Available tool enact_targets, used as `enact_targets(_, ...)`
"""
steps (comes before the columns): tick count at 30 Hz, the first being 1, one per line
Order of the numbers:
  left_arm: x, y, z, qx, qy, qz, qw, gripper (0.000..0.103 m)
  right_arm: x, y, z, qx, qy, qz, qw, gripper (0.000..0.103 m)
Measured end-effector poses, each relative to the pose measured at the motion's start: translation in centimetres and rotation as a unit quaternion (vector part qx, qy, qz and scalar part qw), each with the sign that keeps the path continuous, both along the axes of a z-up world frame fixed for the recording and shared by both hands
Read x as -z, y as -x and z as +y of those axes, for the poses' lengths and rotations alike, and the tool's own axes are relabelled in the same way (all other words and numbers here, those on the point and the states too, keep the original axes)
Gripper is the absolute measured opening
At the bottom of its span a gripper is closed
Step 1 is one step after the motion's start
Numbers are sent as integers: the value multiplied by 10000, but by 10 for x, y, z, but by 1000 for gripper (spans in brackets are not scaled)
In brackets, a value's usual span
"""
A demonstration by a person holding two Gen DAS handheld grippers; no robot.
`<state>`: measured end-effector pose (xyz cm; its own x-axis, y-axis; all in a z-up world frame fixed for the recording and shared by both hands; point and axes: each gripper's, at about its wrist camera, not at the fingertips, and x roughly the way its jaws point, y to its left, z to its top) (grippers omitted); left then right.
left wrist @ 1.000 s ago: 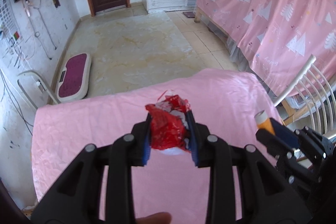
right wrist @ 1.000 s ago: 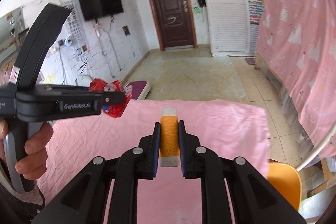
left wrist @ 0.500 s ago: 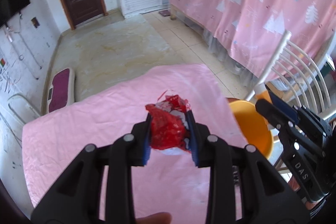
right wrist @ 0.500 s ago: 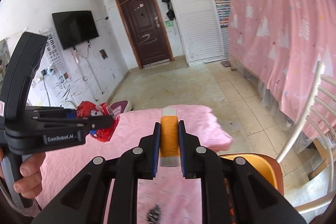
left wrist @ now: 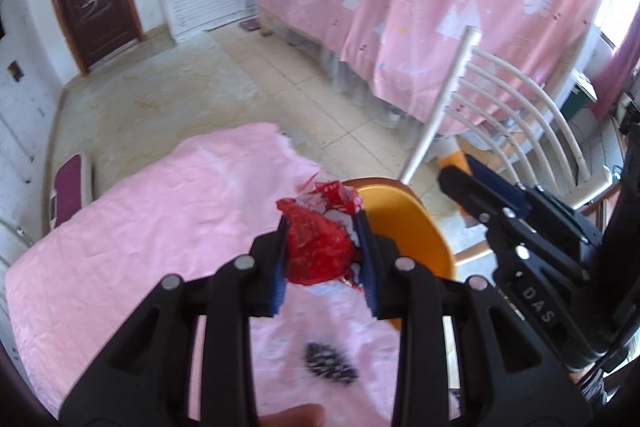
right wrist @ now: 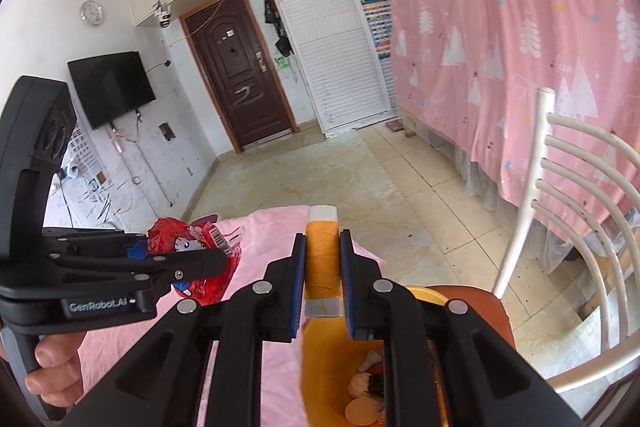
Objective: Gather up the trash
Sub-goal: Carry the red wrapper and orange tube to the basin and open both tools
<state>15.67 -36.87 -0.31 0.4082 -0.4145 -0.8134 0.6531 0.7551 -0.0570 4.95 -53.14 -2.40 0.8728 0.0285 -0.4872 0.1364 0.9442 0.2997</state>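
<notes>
Clamping a crumpled red wrapper [left wrist: 316,247], the left hand-held gripper [left wrist: 323,261] hangs over the pink-covered bench [left wrist: 160,227] by an orange bin [left wrist: 404,231]. Beside it, the right hand-held gripper [right wrist: 322,287] pinches an orange thread spool [right wrist: 322,259] above that bin, which holds scraps.

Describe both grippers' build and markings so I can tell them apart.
Both are matte black plastic with silver rivets and blue-edged fingers. The left gripper reads "GenRobot.AI" in grey; the right gripper reads "DAS". A bare hand grips the left handle. No cables visible.
</notes>
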Motion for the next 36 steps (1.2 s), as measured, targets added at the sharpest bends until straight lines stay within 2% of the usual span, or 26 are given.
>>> enact_targets(8,7,10,-38,320,100,136,9993,29,15,10,-26,224,-135,86,9996,6)
enact_targets(12,14,9,-48,341,45,226,9992,41,22,12,-30,254,-196,140,9994,6)
enact_targets(15,16,8,-47,308,22,208,9993,44,26,11,-28,231,-211,168,9994,6)
enact_targets(24,6,10,-15,-36,158,27,9999,44,28,1,-23,129,-199,294,9993,6)
enact_targets(31,-12,22,14,-268,398,-179,9987,44,31,-11,-18,115,-202,459,9987,7)
enact_targets(35,-20,29,33,-479,488,-353,9970,57,33,-16,-12,99,-123,575,9982,10)
enact_targets(36,-21,31,41,-559,520,-370,9964,58,32,-18,-8,78,-74,592,9982,14)
